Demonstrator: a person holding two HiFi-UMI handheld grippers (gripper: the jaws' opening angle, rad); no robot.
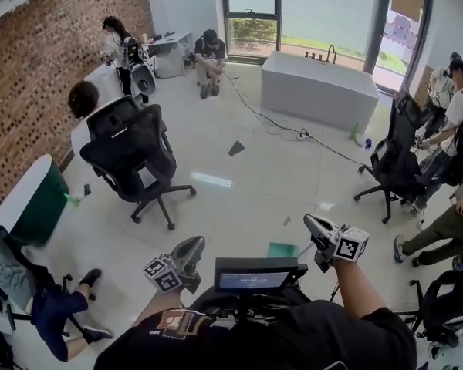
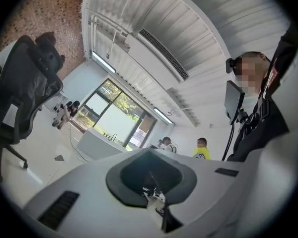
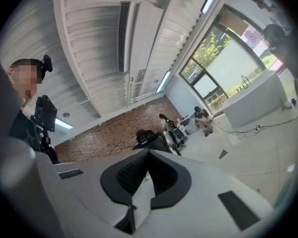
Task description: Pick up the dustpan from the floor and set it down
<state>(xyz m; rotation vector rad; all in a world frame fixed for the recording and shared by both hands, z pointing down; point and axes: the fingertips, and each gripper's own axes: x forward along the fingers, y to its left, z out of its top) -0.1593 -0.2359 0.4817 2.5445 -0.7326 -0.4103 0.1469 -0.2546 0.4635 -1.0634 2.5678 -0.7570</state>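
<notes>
Hanging raised before the person's chest, the left gripper (image 1: 190,247) and the right gripper (image 1: 316,225) sit on either side of a small screen (image 1: 253,279), well apart from each other. Both pairs of jaws are closed, with nothing between them. A flat green thing, likely the dustpan (image 1: 282,250), lies on the white floor (image 1: 239,206) just beyond the screen, touched by neither gripper. A black office chair (image 1: 135,156) stands farther off at the left.

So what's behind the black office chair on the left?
A person's dark-haired head and white top show past the black office chair; its backrest covers the rest of them.
</notes>
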